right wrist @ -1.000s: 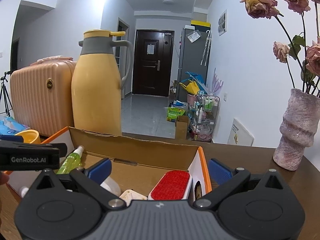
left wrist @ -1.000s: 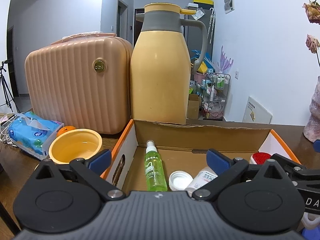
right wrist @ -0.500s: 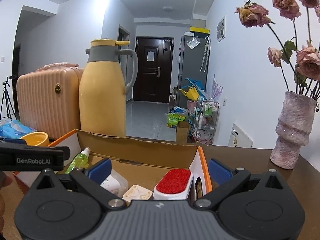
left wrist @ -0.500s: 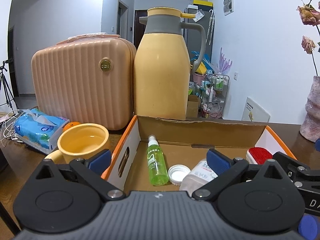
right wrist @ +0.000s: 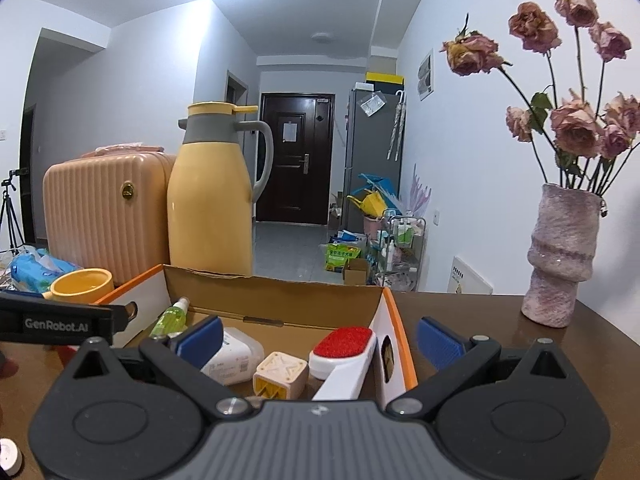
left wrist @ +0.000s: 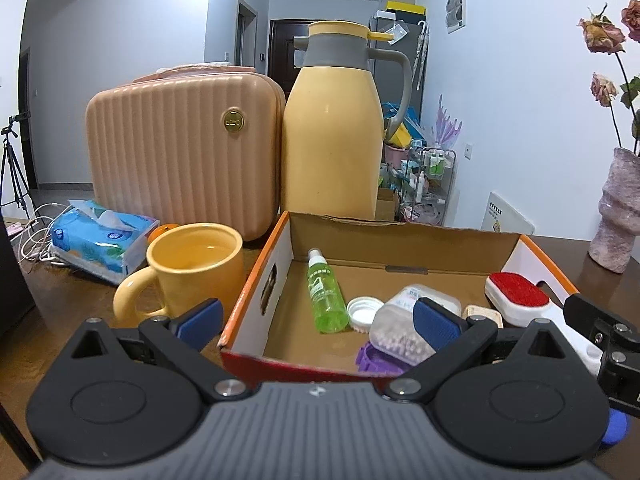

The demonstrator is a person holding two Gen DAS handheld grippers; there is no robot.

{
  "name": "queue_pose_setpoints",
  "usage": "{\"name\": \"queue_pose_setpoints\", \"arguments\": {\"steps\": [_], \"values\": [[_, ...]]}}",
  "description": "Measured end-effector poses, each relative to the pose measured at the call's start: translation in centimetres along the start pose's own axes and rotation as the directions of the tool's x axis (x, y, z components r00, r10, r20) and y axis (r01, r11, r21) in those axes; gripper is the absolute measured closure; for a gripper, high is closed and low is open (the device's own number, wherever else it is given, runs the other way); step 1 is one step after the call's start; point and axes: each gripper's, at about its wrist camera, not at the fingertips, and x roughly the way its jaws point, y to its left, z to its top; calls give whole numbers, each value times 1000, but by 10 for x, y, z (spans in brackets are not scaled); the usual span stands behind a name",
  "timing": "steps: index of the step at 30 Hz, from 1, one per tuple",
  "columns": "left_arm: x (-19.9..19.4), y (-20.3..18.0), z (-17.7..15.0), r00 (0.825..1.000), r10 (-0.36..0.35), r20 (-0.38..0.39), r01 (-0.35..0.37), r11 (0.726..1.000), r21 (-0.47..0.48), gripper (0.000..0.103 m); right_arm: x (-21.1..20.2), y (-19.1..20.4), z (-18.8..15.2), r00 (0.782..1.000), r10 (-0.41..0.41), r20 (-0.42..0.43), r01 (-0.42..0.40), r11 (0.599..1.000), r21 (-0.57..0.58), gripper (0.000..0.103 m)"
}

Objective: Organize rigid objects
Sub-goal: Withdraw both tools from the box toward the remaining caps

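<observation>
At the far left of the left wrist view a blue tissue pack (left wrist: 102,246) lies on the brown table (left wrist: 48,320), with a yellow mug (left wrist: 192,268) just to its right, its handle turned toward the camera. Behind them stand a ribbed peach case (left wrist: 180,164) and, touching its right side, a tall yellow thermos jug (left wrist: 332,152) with a grey collar and handle.

The left gripper (left wrist: 316,322) hangs low in front of the cardboard box (left wrist: 400,240), its blue-padded fingers (left wrist: 200,320) spread wide and holding nothing — the near left corner of the box falls between them. Inside the box, from left to right, lie a green spray bottle (left wrist: 326,296), a white cap (left wrist: 364,312) just beside it, a clear container of small pale beads (left wrist: 404,328) tipped on its side with a purple piece (left wrist: 378,360) at its near end, a small beige block (left wrist: 482,314), and a red-and-white lint brush (left wrist: 518,300) leaning against the right wall.

In the right wrist view the right gripper (right wrist: 318,342) is also wide open and empty, its fingers (right wrist: 438,342) straddling the right orange-edged wall of the box. The beige block and the brush sit just ahead of it. Part of the other gripper's black body shows at the left edge. To the right, well apart from the box, a rough pink vase (right wrist: 560,260) of dried roses (right wrist: 576,128) stands on the table.
</observation>
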Motion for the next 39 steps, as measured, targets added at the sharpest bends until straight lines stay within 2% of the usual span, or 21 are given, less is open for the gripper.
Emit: {"name": "queue_pose_setpoints", "arguments": {"steps": [19, 25, 39], "values": [[-60, 21, -33, 1000, -20, 24, 19, 999, 30, 0, -62, 18, -30, 1000, 3, 9, -2, 999, -39, 0], [-78, 28, -44, 999, -27, 30, 26, 999, 46, 0, -77, 20, -43, 1000, 18, -13, -18, 999, -32, 0], [-101, 52, -72, 999, -38, -33, 40, 997, 62, 0, -108, 27, -71, 999, 12, -47, -14, 999, -44, 0]]}}
